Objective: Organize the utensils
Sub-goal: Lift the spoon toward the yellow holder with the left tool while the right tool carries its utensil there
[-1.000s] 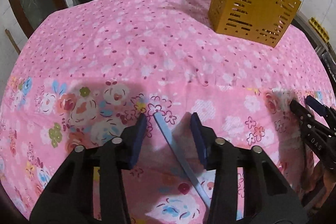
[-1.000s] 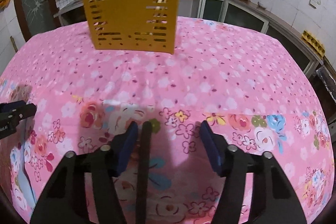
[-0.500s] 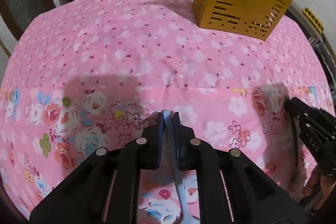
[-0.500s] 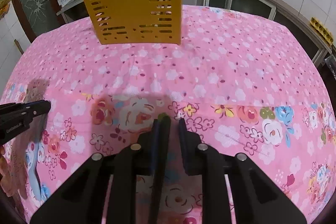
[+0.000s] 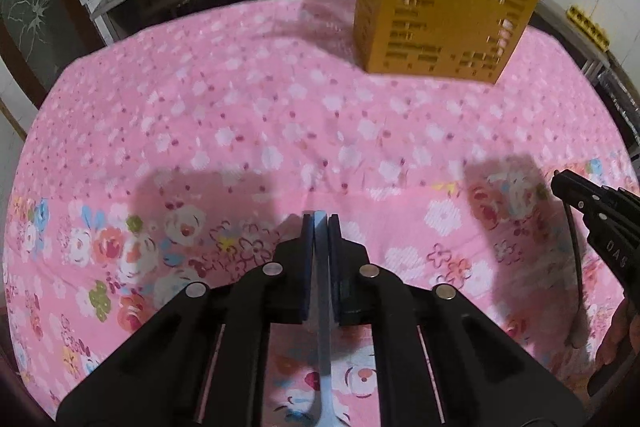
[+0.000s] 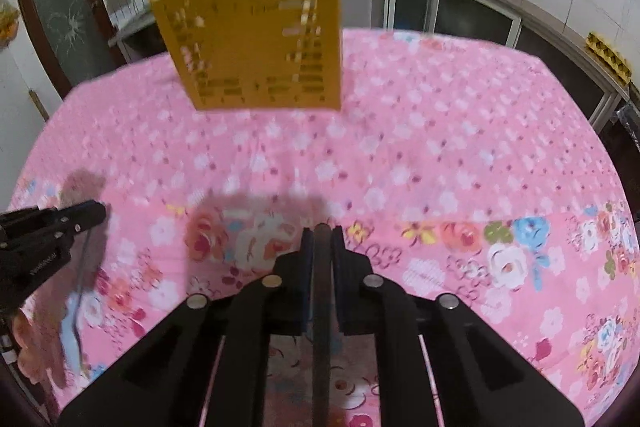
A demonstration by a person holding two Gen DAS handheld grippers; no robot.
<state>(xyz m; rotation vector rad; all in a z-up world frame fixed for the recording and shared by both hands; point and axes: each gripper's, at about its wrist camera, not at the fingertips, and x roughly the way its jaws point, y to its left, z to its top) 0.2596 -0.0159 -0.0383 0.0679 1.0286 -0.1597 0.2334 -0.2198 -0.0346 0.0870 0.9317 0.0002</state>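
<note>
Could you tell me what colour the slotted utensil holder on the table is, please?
The utensil holder is mustard yellow, seen best in the right wrist view.

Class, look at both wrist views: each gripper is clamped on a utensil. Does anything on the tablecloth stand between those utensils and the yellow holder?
Nothing visible does. Between the left gripper with its blue utensil, the right gripper with its dark utensil, and the yellow holder, only bare pink tablecloth shows.

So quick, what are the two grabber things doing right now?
Left gripper: shut on the light blue utensil handle.
Right gripper: shut on the dark utensil handle.
</note>
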